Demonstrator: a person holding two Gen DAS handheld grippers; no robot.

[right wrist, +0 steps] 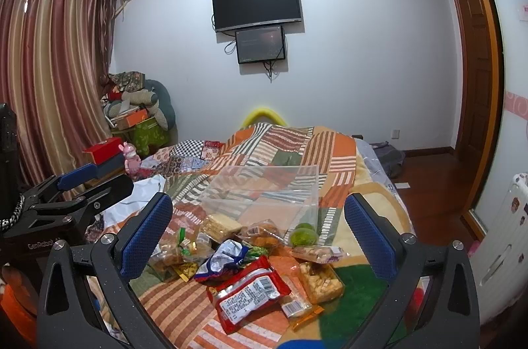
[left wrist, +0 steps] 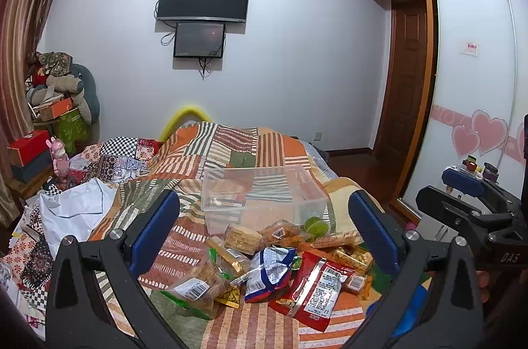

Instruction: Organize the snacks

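Observation:
A pile of wrapped snacks lies on the patchwork bedspread: a red packet (left wrist: 313, 289) (right wrist: 247, 293), a blue and white bag (left wrist: 269, 269) (right wrist: 221, 260), clear packs of biscuits (left wrist: 242, 238) (right wrist: 318, 281) and a green round snack (left wrist: 315, 225) (right wrist: 303, 233). An empty clear plastic box (left wrist: 264, 193) (right wrist: 264, 193) stands just behind the pile. My left gripper (left wrist: 264, 236) is open and empty above the pile. My right gripper (right wrist: 257, 236) is open and empty above the pile too; it shows at the right edge of the left wrist view (left wrist: 462, 184).
The bed (left wrist: 231, 151) fills the middle. A white cloth (left wrist: 76, 207) lies at its left. Boxes and a pink toy (left wrist: 59, 157) stand on a side table at the left. A wardrobe (left wrist: 475, 68) and a wooden floor are at the right.

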